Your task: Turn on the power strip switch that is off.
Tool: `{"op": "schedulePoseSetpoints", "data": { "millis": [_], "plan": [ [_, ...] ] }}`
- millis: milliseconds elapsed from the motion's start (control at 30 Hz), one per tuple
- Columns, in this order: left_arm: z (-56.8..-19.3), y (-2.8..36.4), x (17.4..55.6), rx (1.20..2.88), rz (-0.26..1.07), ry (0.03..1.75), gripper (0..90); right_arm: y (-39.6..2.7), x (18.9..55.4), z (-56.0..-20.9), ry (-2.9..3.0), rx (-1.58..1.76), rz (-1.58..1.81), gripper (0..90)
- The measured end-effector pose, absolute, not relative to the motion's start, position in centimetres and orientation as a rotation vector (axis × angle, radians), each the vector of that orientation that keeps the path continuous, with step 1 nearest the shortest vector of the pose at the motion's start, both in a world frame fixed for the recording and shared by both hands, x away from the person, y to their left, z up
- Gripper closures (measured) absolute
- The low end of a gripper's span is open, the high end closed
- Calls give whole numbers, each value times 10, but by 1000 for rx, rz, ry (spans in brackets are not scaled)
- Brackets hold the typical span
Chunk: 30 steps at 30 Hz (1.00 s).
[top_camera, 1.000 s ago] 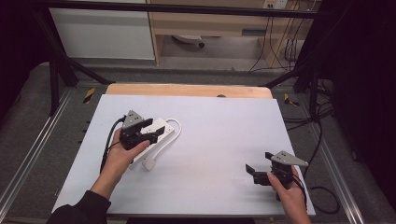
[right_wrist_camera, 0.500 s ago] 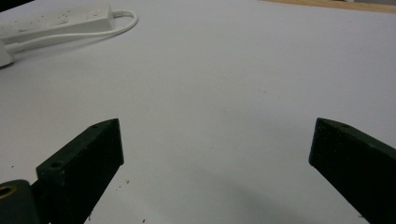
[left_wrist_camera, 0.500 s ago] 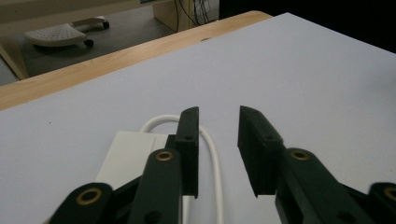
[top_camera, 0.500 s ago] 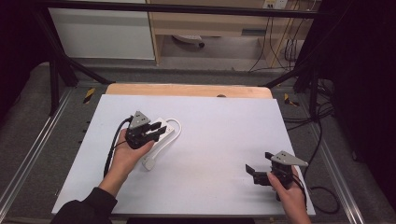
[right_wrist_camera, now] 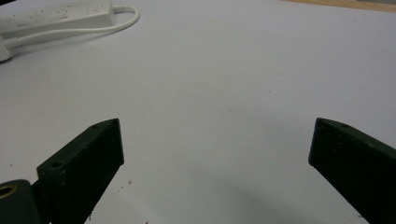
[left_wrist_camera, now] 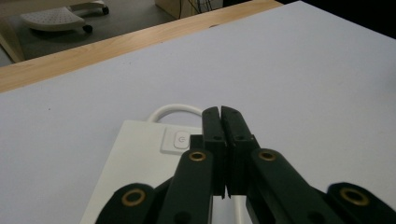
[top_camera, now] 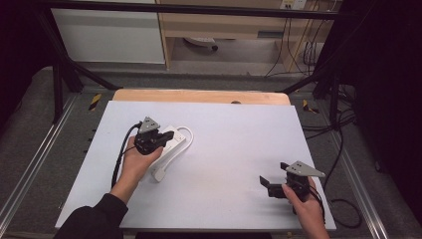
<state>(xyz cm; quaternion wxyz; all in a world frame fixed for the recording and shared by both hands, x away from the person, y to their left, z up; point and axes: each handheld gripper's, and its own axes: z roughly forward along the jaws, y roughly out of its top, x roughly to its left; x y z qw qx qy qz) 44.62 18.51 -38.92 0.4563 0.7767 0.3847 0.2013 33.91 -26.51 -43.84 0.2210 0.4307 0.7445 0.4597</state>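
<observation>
Your left claw [left_wrist_camera: 223,140], jaws pressed together on nothing, sits over the power strip [left_wrist_camera: 140,163]; its switch [left_wrist_camera: 180,139] lies at ten o'clock of the tips. Nudge that way and press straight down. Your right claw [top_camera: 271,185] idles wide open and empty over the counter [top_camera: 239,129].

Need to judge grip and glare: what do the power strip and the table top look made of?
Power strip: likely smooth white moulded plastic, with an even sheen and a raised switch.
Table top: matte pale board, perhaps laminate, no glare; bare wood strip along the far edge.

Only obstacle on white table [top_camera: 229,149]: power strip [top_camera: 169,144] with looped cord [top_camera: 185,133], left side; centre, right all open.
</observation>
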Motion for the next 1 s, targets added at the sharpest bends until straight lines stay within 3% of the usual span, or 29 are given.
{"op": "schedulePoseSetpoints", "data": {
  "millis": [1000],
  "plan": [
    [-412,188,464,2068,439,1033,900,-269,338,-437,2045,1202,1295,36]
  ]
}}
